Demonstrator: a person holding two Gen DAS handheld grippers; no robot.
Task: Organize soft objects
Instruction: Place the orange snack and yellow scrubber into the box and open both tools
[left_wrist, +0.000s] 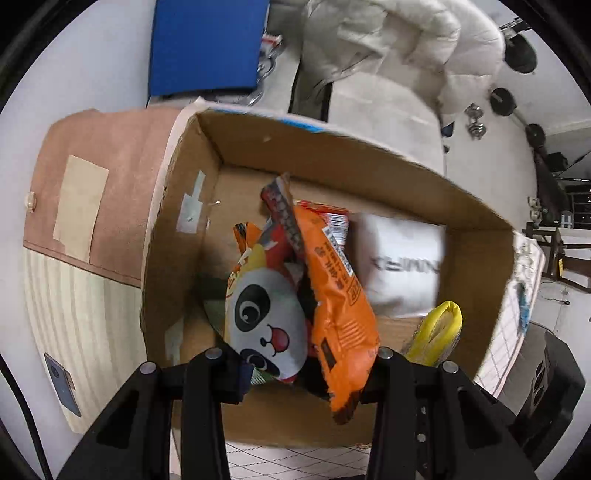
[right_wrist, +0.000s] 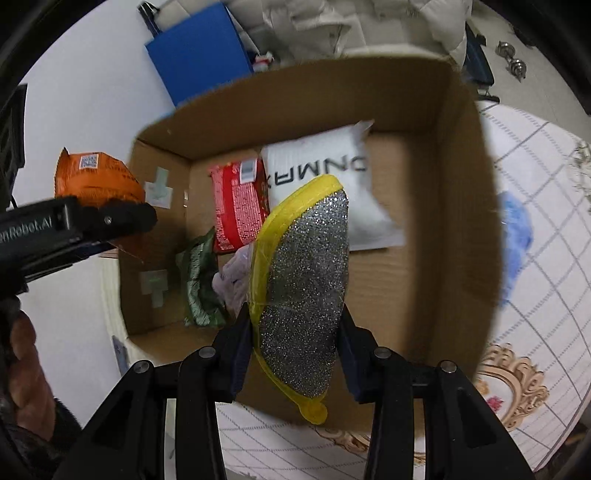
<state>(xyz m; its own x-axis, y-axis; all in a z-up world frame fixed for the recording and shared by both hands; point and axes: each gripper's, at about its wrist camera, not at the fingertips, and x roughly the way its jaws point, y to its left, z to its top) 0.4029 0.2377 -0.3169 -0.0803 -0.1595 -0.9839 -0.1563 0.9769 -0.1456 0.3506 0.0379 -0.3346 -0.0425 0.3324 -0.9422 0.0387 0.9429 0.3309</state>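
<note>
My left gripper (left_wrist: 303, 369) is shut on an orange snack bag with a panda face (left_wrist: 295, 291) and holds it over the open cardboard box (left_wrist: 280, 155). My right gripper (right_wrist: 295, 347) is shut on a yellow-edged silver scouring pad (right_wrist: 303, 280), also over the box (right_wrist: 424, 206). The pad's yellow edge shows in the left wrist view (left_wrist: 439, 332). The left gripper with the orange bag (right_wrist: 96, 177) shows at the left of the right wrist view. In the box lie a white pouch (right_wrist: 332, 173), a red packet (right_wrist: 240, 199), a green packet (right_wrist: 199, 280) and a pale cloth (right_wrist: 232, 277).
The box stands on a table with a patterned cloth (right_wrist: 546, 295). A blue panel (left_wrist: 207, 44) and a white padded coat (left_wrist: 399, 48) lie behind the box. A pink-and-cream board (left_wrist: 92, 206) is left of the box. Dumbbells (left_wrist: 476, 122) lie on the floor.
</note>
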